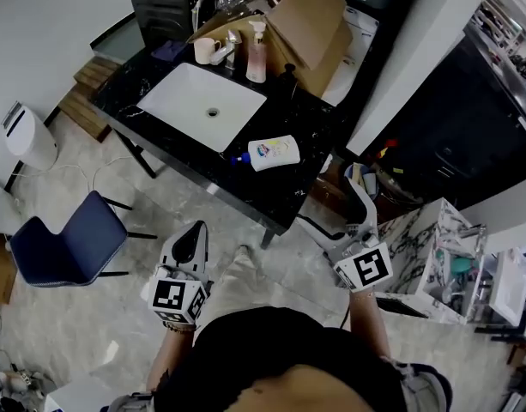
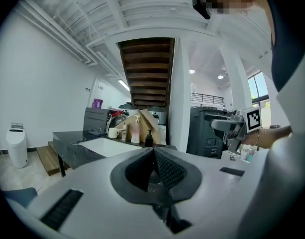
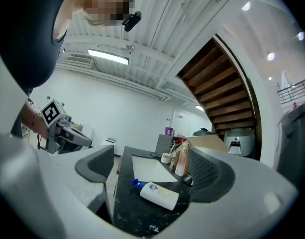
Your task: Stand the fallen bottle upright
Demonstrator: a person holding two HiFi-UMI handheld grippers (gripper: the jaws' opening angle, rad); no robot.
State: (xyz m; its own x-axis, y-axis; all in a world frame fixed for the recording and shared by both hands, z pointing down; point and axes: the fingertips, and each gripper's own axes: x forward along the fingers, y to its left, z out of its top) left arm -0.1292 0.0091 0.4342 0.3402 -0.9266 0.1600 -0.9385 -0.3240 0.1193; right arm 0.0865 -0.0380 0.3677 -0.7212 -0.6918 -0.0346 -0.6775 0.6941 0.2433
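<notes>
The fallen bottle (image 1: pixel 271 153), white with a blue cap, lies on its side on the black counter (image 1: pixel 305 187), near the front edge and right of the white sink (image 1: pixel 202 101). In the right gripper view the bottle (image 3: pixel 158 194) lies ahead and a little below my right gripper (image 3: pixel 151 171), whose jaws stand open and empty. In the head view my right gripper (image 1: pixel 347 213) hovers off the counter's right corner. My left gripper (image 1: pixel 192 237) hangs over the floor in front of the counter; its pads meet, shut on nothing (image 2: pixel 153 156).
At the back of the counter stand a pink pump dispenser (image 1: pixel 256 54), a mug (image 1: pixel 204 50), a black pump bottle (image 1: pixel 288 71) and an open cardboard box (image 1: pixel 305 20). A blue chair (image 1: pixel 69 247) and a white bin (image 1: pixel 27 136) sit left; a cluttered rack (image 1: pixel 443 256) right.
</notes>
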